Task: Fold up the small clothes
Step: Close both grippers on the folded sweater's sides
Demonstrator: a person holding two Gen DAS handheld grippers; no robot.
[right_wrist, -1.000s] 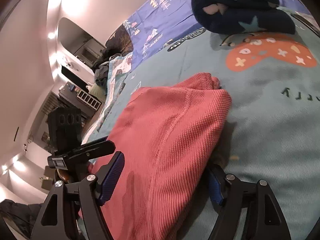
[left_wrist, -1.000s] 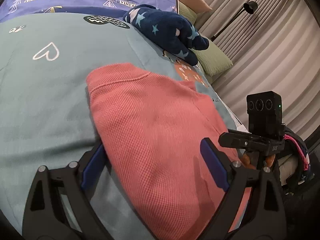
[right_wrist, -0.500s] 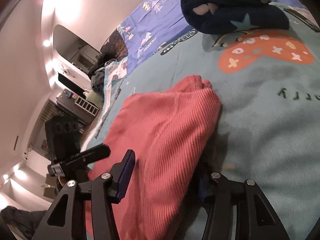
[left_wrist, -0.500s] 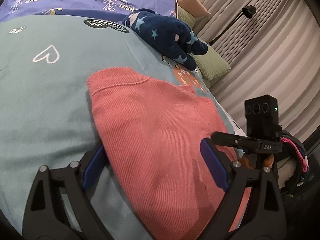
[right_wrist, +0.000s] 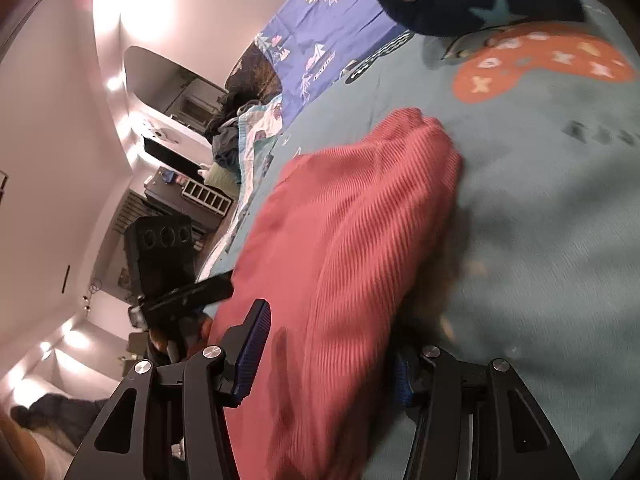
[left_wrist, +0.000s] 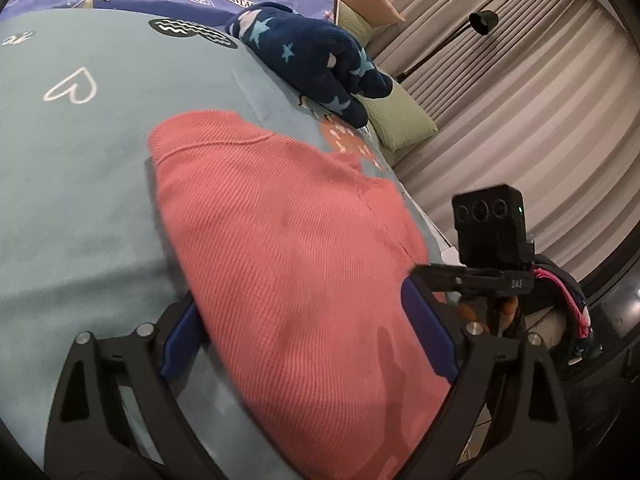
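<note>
A coral-red ribbed knit garment [left_wrist: 288,240] lies folded on the teal bedspread [left_wrist: 80,168]. My left gripper [left_wrist: 308,344] is open, its blue-padded jaws straddling the garment's near edge. In the right wrist view the same garment [right_wrist: 352,240] fills the middle, blurred by motion. My right gripper [right_wrist: 328,356] is open but narrower, its jaws on either side of the garment's near end; the right pad is partly hidden under the cloth. Each gripper shows in the other's view, the right one [left_wrist: 488,248] and the left one [right_wrist: 168,264].
A navy star-patterned fleece [left_wrist: 312,64] lies at the far side of the bedspread. Green and tan pillows [left_wrist: 396,120] sit beyond it, with curtains and a floor lamp [left_wrist: 484,24]. The bed's edge runs on the right. Shelving and furniture [right_wrist: 184,184] stand off the bed's other side.
My right gripper's jaws have narrowed around the garment's end and the view has shifted closer. My left gripper has stayed open and has pulled back slightly.
</note>
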